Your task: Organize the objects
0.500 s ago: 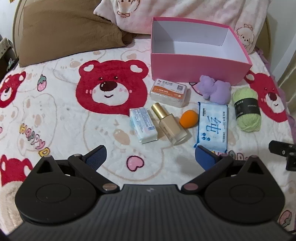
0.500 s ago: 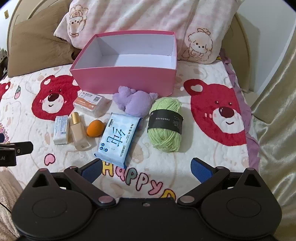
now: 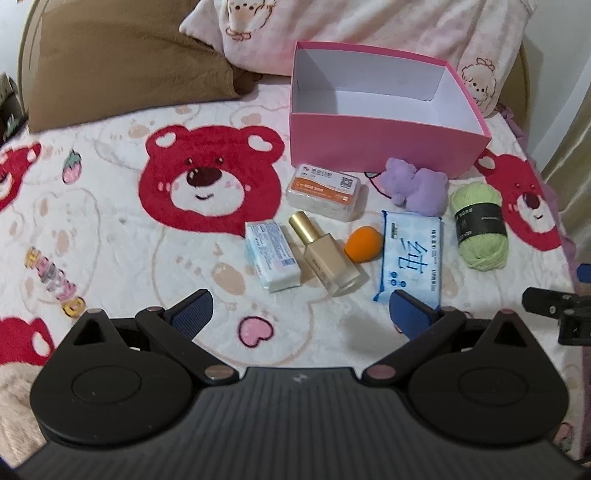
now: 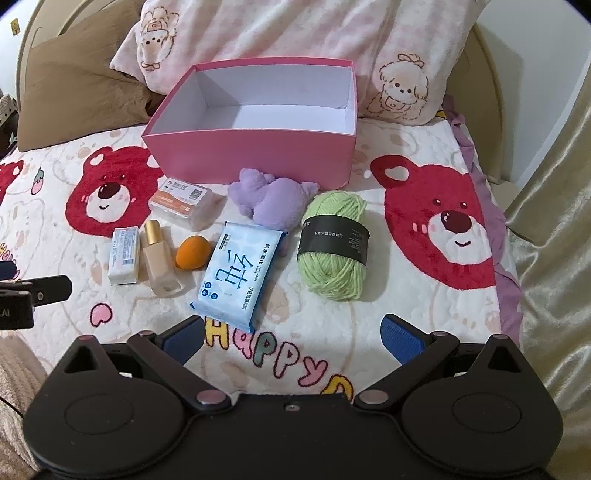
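An empty pink box (image 3: 384, 146) (image 4: 255, 155) stands at the back of the bed. In front of it lie a clear swab case (image 3: 325, 192) (image 4: 183, 201), a purple plush (image 3: 415, 184) (image 4: 273, 197), green yarn (image 3: 478, 225) (image 4: 334, 242), a blue wipes pack (image 3: 410, 258) (image 4: 238, 275), an orange sponge (image 3: 364, 243) (image 4: 192, 252), a foundation bottle (image 3: 327, 254) (image 4: 160, 262) and a small white box (image 3: 273, 254) (image 4: 125, 260). My left gripper (image 3: 301, 312) is open, short of the bottle. My right gripper (image 4: 293, 338) is open, short of the yarn and wipes.
A brown pillow (image 3: 129, 62) and a pink puppy-print pillow (image 4: 295, 33) lie behind the box. The bear-print blanket (image 3: 110, 221) covers the bed. A gold curtain (image 4: 554, 184) hangs past the bed's right edge. The other gripper shows at each view's edge (image 3: 557, 314) (image 4: 22, 299).
Both grippers have moved slightly forward towards the objects; the objects have not moved and both grippers stay open.
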Motion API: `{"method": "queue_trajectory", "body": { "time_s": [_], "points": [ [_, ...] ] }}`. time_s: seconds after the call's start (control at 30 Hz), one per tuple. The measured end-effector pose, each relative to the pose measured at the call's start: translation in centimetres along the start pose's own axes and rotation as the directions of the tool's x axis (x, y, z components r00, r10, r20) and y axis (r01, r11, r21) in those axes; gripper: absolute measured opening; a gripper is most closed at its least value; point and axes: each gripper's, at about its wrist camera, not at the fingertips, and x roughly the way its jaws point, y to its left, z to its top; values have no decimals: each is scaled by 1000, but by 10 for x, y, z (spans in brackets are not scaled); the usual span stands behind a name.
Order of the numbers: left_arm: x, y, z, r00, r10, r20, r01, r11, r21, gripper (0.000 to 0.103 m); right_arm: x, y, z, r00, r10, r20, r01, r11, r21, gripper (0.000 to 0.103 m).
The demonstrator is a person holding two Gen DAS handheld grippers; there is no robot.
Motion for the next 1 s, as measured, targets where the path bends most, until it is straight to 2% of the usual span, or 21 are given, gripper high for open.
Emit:
{"method": "queue_trajectory", "body": {
  "time_s": [0.23, 0.53, 1.0],
  "points": [
    [7, 5, -3, 1000, 19, -13, -20, 1000, -20, 103, 0, 0, 0, 1000, 0, -3, 0, 1000, -4, 103],
    [13, 8, -6, 999, 4, -38, -5, 999, -44, 103, -1, 0, -1, 1000, -11, 2, 11, 1000, -19, 103],
    [16, 8, -7, 999, 16, -51, -19, 999, -45, 103, 1, -2, -2, 1000, -11, -7, 11, 1000, -11, 103]
  ]
}}
